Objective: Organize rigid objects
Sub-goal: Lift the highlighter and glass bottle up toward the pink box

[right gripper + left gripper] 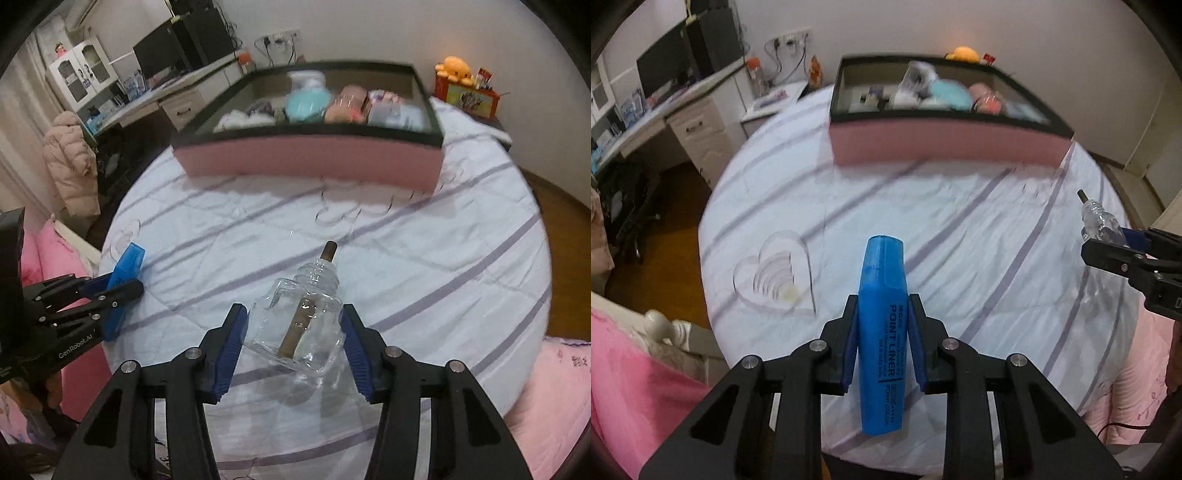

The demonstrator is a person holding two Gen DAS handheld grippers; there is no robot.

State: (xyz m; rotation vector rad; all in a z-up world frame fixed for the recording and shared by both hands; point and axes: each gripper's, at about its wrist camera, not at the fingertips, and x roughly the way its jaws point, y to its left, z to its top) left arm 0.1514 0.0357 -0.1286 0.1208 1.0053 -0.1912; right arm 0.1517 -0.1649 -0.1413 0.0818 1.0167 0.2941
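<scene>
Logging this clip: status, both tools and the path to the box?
Left tool shut on blue highlighter. Right tool around clear bottle, grip unclear. Pink box ahead, bedspread between looks clear.

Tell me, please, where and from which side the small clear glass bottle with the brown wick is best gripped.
Grip the small clear glass bottle across its squarish body, on the two flat side walls, coming from its base end with the neck and brown wick pointing away. The flat walls probably suit the pads better than the ribbed, narrow neck. The right tool brackets it just this way.
</scene>
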